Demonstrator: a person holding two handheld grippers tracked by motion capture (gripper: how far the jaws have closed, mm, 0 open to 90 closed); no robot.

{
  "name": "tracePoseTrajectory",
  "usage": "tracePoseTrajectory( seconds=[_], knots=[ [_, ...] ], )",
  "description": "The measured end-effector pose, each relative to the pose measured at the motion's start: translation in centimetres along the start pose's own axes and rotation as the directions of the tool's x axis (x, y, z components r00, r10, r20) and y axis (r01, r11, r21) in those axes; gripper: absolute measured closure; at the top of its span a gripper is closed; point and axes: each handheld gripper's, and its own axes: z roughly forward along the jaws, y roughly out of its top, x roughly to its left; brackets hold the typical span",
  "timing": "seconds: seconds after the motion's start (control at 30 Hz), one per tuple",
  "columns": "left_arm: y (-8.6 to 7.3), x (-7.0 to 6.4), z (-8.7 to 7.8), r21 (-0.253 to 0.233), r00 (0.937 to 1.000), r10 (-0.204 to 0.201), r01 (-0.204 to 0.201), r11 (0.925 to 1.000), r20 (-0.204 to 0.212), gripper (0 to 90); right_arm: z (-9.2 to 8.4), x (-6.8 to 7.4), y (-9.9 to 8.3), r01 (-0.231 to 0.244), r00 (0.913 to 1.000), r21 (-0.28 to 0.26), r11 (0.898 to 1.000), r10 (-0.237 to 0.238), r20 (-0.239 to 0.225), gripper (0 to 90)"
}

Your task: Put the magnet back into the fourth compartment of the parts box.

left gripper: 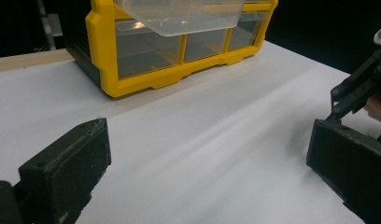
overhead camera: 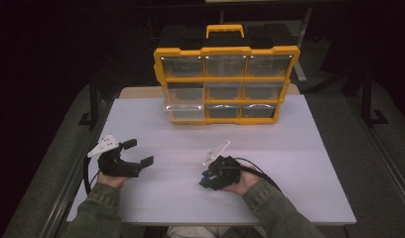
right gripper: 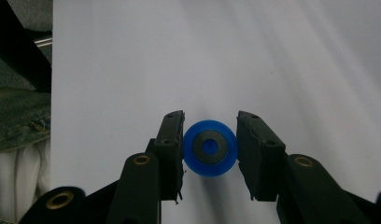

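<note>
Gripping a blue wheel (right gripper: 210, 148) between its jaws, the right gripper (overhead camera: 209, 179) is hovering low over the table (overhead camera: 290, 163); keeping the squeeze centred should stop slipping. Its hole is facing the camera, axis running along the jaws. Beyond, the left gripper (overhead camera: 140, 152) is gaping empty, with a yellow drawer box (overhead camera: 225, 79) farther ahead.

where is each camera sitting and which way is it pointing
High view: above the person's side, looking forward and down at the white table and yellow drawer organizer; both sleeved forearms show, with the left claw and right claw.
Left gripper view: on the left claw, jaws wide apart, facing the organizer.
Right gripper view: on the right claw, looking down at the table, jaws closed on a blue disc.
Shared: high and left views both show the organizer.
</note>
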Motion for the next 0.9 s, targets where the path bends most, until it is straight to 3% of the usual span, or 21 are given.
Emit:
tracePoseTrajectory(
  seconds=[0.3,0.73,0.9],
  knots=[
    [0.0,0.0,0.0,0.001,1.0000,0.000,0.000,1.0000,-0.001,0.0,-2.1,-0.5,0.7,-0.020,0.9997,-0.028,0.999,0.021,0.010,61.4],
    [0.0,0.0,0.0,0.000,1.0000,0.001,-0.001,1.0000,-0.002,0.0,-3.8,-0.6,2.8,-0.024,0.9997,-0.025,0.999,0.024,0.009,61.5],
    [0.0,0.0,0.0,-0.001,1.0000,-0.001,0.001,1.0000,-0.002,0.0,-4.5,-1.0,3.1,-0.020,0.9997,-0.057,0.998,0.021,0.013,61.5]
  ],
)
